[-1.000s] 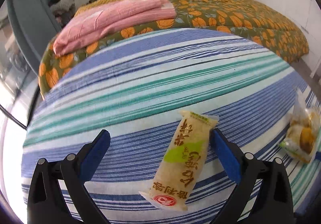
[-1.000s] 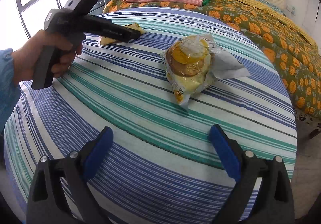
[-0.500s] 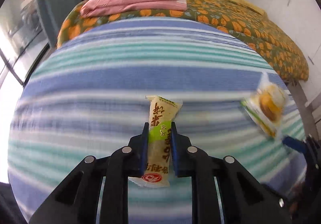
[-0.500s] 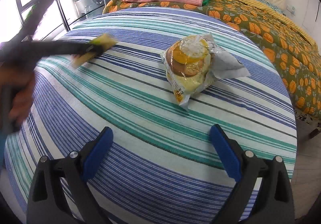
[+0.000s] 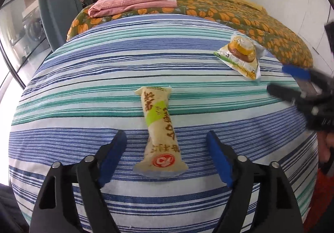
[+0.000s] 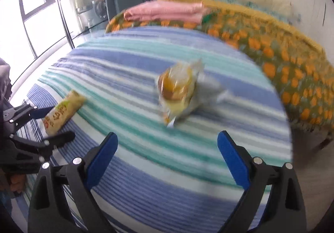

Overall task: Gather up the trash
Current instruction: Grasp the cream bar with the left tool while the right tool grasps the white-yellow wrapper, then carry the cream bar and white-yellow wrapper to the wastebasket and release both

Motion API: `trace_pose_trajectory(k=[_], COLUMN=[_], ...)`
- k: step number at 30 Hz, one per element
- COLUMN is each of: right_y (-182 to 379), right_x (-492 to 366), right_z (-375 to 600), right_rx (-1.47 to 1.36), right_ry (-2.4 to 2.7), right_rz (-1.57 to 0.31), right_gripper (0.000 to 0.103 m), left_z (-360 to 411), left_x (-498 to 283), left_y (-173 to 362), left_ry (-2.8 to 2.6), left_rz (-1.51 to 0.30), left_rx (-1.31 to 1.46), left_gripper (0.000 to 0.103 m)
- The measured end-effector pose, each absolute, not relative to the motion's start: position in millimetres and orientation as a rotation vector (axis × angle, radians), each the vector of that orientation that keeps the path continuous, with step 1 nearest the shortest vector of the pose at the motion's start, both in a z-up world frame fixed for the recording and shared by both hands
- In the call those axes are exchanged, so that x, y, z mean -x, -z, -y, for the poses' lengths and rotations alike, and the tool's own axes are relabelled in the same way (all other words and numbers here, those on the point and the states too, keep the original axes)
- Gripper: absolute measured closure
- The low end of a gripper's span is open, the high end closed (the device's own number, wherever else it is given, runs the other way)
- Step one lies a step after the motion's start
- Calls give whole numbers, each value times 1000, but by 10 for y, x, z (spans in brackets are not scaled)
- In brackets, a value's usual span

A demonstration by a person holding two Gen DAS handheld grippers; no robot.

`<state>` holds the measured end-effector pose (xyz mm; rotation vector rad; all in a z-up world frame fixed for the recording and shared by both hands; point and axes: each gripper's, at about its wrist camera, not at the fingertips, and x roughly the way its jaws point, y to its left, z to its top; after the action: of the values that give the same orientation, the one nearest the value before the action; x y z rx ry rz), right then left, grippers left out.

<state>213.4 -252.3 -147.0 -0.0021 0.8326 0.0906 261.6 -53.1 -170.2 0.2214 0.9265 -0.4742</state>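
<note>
On the striped bed (image 5: 83,78): right view blurred, we read no print there.
Long wrapper (image 5: 159,130) lies lengthwise between our spread left tongs (image 5: 166,157), untouched; right tongs (image 6: 167,162) gape empty near the bun packet (image 6: 177,91).

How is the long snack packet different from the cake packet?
The long snack packet is thin, beige and sealed flat, lying between the open fingers of the left gripper. The cake packet is wide and crinkly, with round yellow cakes showing, lying ahead of the right gripper. Both lie on the striped cloth.
</note>
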Motion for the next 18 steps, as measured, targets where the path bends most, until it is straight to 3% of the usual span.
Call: trace_pose_trajectory(k=[5,10,11,12,15,18], right_y=[1242,1550,1615,1654,1627,1573], right_x=[-2655,-3183,-3226,-3232,-3148,-2894], right_z=[2449,2418,2437,2459,2590,2630], right_rx=[169,227,228,221,102,66], right_ry=[-156,-163,-146,-137,-122,-132], right_rz=[-865,-1019,-1037,-1047,-1038,-1030], right_gripper=[10,11,13,30,48,50], left_z=[588,585,583,583,575,571], left_x=[-2637,-2623,-2625,-2625,-2631,-2631], left_y=[1724,1730,1730,1733,1734,1736], left_ry=[471,467,466,464,462,462], left_rz=[-935,-935,-935,-935,-935,-935], left_rx=[-236,-239,-240,-240,-240,-242], left_gripper=[14,14,13,13,13,12])
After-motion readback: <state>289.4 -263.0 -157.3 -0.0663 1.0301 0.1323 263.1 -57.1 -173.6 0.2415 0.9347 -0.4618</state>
